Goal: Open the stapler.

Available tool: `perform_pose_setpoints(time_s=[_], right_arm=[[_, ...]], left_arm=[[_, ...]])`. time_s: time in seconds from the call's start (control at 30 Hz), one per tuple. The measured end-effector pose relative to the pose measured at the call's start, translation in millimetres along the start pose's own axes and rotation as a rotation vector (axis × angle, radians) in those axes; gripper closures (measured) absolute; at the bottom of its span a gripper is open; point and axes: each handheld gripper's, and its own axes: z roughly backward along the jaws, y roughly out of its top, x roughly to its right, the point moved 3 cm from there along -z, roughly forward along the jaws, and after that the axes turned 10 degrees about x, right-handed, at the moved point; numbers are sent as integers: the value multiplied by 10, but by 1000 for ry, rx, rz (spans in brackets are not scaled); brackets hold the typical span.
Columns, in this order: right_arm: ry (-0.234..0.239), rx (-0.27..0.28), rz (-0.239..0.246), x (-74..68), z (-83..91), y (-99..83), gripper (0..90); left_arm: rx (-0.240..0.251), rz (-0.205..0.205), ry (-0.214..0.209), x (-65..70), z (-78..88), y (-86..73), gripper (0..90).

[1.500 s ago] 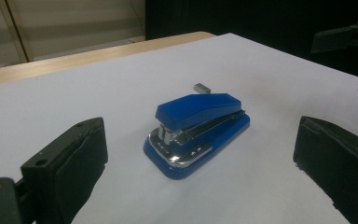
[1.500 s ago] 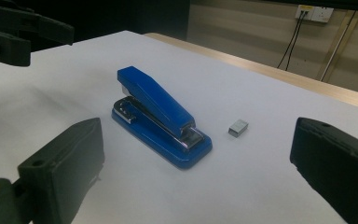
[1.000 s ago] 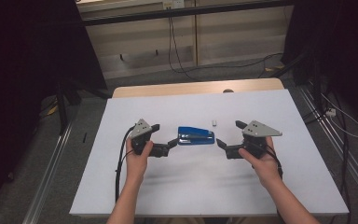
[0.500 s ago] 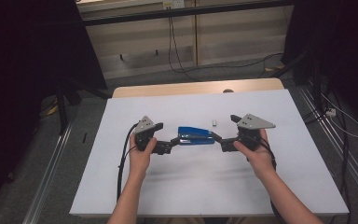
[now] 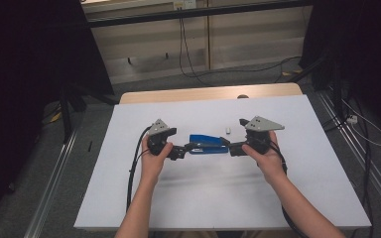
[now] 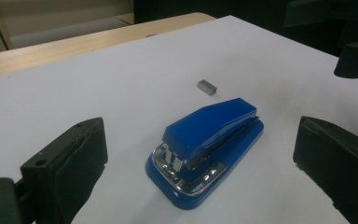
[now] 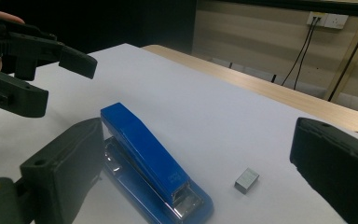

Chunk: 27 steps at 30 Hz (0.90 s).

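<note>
Blue stapler point(image 5: 208, 144) lying flat near the middle of the white table point(image 5: 307, 173), flanked end to end by two hand-held grippers. Left gripper point(image 5: 184, 148) — jaws spread wide, the stapler's hinged rear end between them, nothing grasped. Right gripper point(image 5: 232, 147) — jaws likewise released around the front end. A small grey staple block point(image 5: 229, 130) rests just beside the stapler, apart from it.

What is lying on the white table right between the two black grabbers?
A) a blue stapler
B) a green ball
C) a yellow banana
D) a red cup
A: a blue stapler lies flat on the table between the left gripper and the right gripper.
</note>
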Motion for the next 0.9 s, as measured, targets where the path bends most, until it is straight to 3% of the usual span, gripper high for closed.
perform_pose_setpoints(time_s=[0.07, 0.27, 0.57, 0.9], right_arm=[[-1, 0, 1, -12, -26, 12, 30], [3, -6, 5, -42, -101, 15, 31], [4, -22, 16, -74, -190, 30, 32], [7, -40, 20, -113, -233, 21, 33]], left_arm=[[-24, -1, -1, -22, -24, -7, 29], [-25, 9, -28, -52, -98, -39, 45], [-92, -18, -43, -82, -181, -136, 135], [-133, -56, -48, -84, -212, -189, 231]])
